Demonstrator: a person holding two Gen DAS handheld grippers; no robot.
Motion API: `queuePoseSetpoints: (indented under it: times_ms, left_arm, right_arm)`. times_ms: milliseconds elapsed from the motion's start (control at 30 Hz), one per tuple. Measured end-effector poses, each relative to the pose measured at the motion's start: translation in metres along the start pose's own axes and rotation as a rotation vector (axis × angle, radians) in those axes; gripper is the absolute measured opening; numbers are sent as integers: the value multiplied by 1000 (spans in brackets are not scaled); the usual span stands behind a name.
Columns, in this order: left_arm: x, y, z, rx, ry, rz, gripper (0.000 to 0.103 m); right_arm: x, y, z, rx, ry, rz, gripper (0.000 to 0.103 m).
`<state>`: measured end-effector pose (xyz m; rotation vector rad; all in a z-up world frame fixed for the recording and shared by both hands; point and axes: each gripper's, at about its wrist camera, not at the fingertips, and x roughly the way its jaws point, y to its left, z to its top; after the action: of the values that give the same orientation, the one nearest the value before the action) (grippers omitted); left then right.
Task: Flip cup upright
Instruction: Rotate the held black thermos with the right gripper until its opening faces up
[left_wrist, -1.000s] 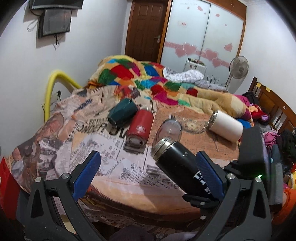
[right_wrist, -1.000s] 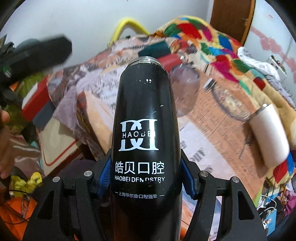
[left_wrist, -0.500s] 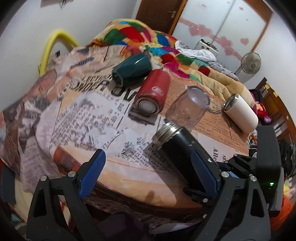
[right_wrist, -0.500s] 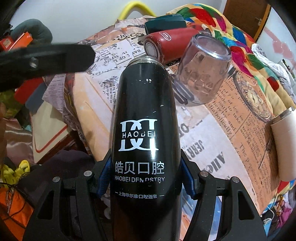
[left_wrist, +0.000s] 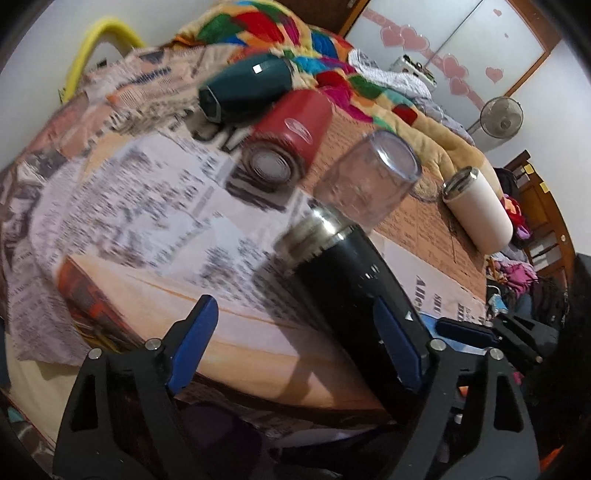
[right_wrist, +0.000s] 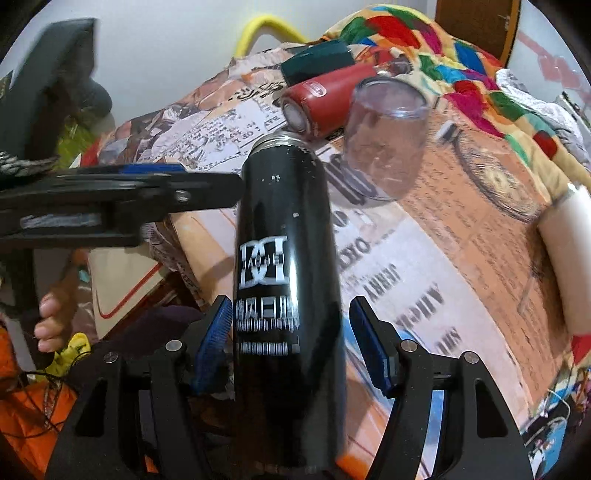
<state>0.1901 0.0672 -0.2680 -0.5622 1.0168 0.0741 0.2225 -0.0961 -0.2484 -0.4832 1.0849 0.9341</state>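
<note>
Fingers (right_wrist: 364, 341) of right gripper (right_wrist: 291, 341) apart, flanking black flask (right_wrist: 288, 258); left gripper (left_wrist: 295, 339) fingers apart beside it.

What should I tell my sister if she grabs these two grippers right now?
Left gripper: open, empty, one finger beside the black flask.
Right gripper: pads flank the flask's base with slim gaps, apparently open.
Flask: tilted, mouth pointing away, at the bed's near edge; not upright yet.
Left to do: stand it up. The red cup, green cup and white cup lie sideways.
</note>
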Motion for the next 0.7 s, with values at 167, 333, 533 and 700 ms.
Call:
queuePoseSetpoints:
  times_ms: [167, 333, 533, 700]
  left_arm:
    - [7, -16, -2, -8, 30, -36, 85]
    - [21, -35, 0, -6, 66, -17, 85]
    - [43, -41, -3, -58, 107, 60, 85]
    - [46, -42, -7, -86, 97, 108, 82]
  right_arm:
    - [-35, -17, -21, 68, -68, -58, 62]
    - [-67, -31, -36, 162, -154, -136, 65]
    - [-88, -36, -51, 253, -249, -215, 72]
    - [-92, -32, -64, 272, -281, -242, 76]
